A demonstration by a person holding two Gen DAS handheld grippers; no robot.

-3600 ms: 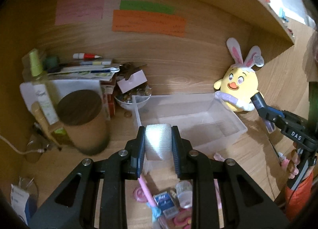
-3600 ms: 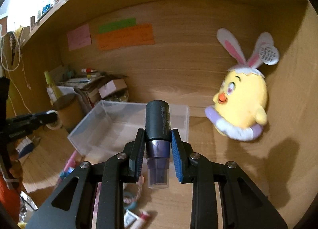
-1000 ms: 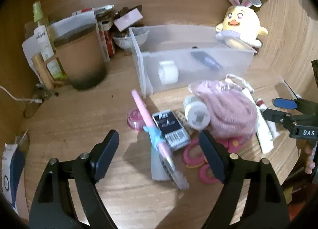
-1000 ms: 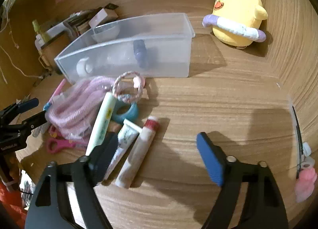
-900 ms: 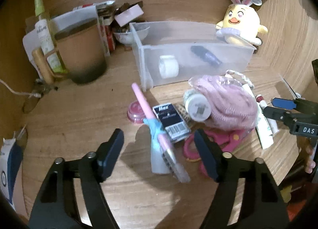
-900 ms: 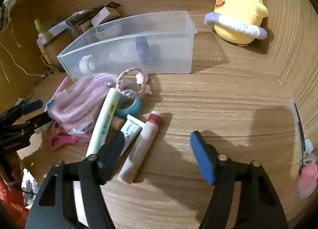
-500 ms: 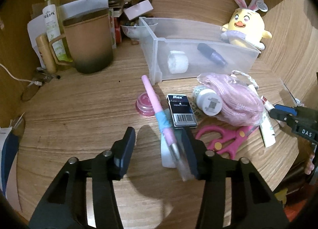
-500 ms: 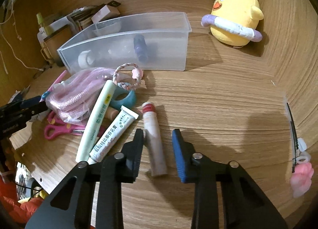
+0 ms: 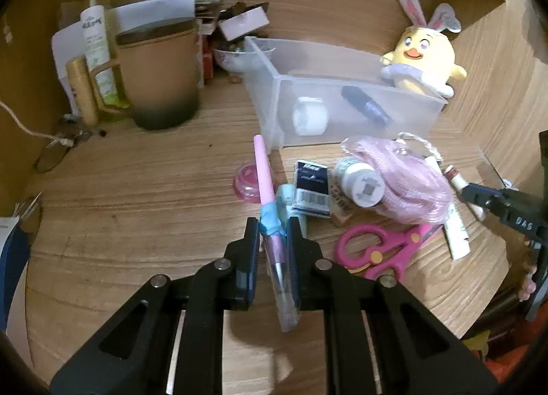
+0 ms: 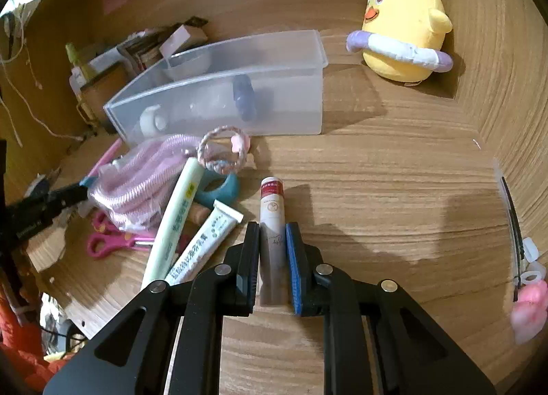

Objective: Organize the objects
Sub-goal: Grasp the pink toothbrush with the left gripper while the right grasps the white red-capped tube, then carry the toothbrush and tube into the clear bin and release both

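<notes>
My left gripper (image 9: pixel 271 235) is shut on a pink pen with a blue grip (image 9: pixel 265 186) lying on the wooden desk. My right gripper (image 10: pixel 273 235) is shut on a white tube with a red cap (image 10: pixel 272 210) lying on the desk. A clear plastic bin (image 9: pixel 359 86) stands behind; it also shows in the right wrist view (image 10: pixel 274 86). Inside it lie a white tape roll (image 9: pixel 308 116) and a dark purple tube (image 9: pixel 366 105). The right gripper shows in the left wrist view (image 9: pixel 479 194) at the right edge.
Loose on the desk: pink scissors (image 9: pixel 380 251), a pink rope bundle (image 9: pixel 407 175), a white jar (image 9: pixel 361 182), a dark box (image 9: pixel 311 186), a pink lid (image 9: pixel 247 180), two white tubes (image 10: pixel 202 241). A brown mug (image 9: pixel 159 69) stands left; a yellow chick plush (image 10: pixel 404 18) back right.
Both grippers dropped their earlier items into the bin, moved down to the desk and closed: the left on the pink pen, the right on the red-capped tube.
</notes>
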